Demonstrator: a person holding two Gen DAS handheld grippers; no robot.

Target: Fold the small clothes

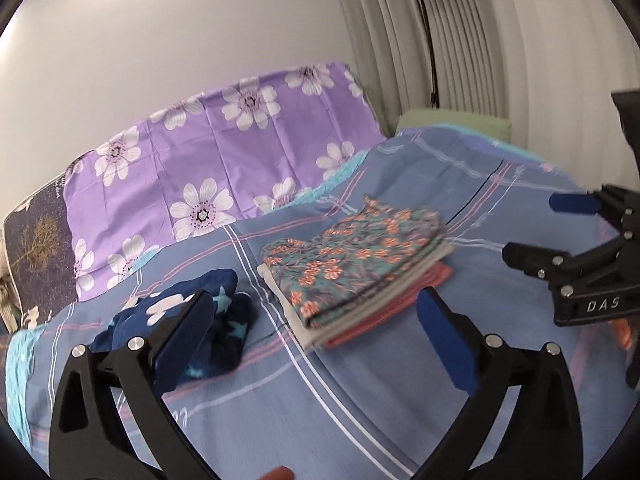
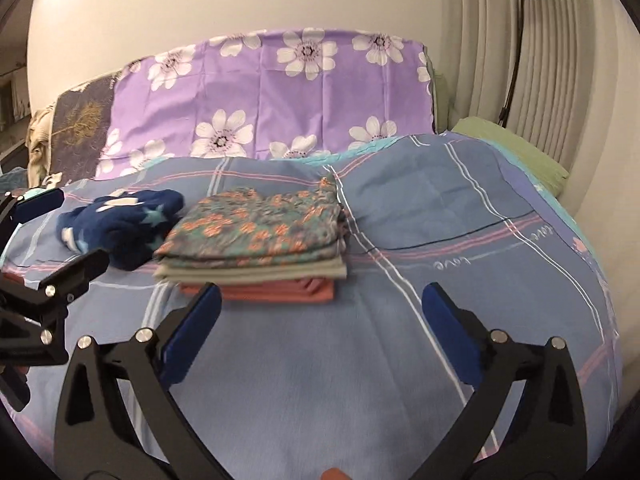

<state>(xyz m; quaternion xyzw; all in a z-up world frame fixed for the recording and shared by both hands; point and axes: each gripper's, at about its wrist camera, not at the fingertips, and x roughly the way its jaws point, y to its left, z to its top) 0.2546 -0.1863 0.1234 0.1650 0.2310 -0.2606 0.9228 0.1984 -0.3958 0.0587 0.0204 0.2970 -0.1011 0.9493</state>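
A stack of folded clothes [image 1: 360, 264] lies on the blue plaid bed cover [image 1: 320, 392], a teal floral piece on top, grey and coral pieces under it. It also shows in the right wrist view [image 2: 256, 236]. A crumpled navy fleece garment with stars [image 1: 216, 328] lies left of the stack, also in the right wrist view [image 2: 120, 228]. My left gripper [image 1: 316, 328] is open and empty, just in front of the stack and the fleece. My right gripper [image 2: 320, 320] is open and empty, in front of the stack; it shows at the right edge of the left wrist view [image 1: 536, 228].
A purple flowered cover [image 2: 272, 96] stands against the wall behind the bed. A green pillow [image 2: 516, 148] lies at the far right corner. A black floor lamp [image 2: 516, 40] stands by the pleated curtain [image 2: 568, 60]. A dark patterned cloth [image 2: 80, 128] hangs at the far left.
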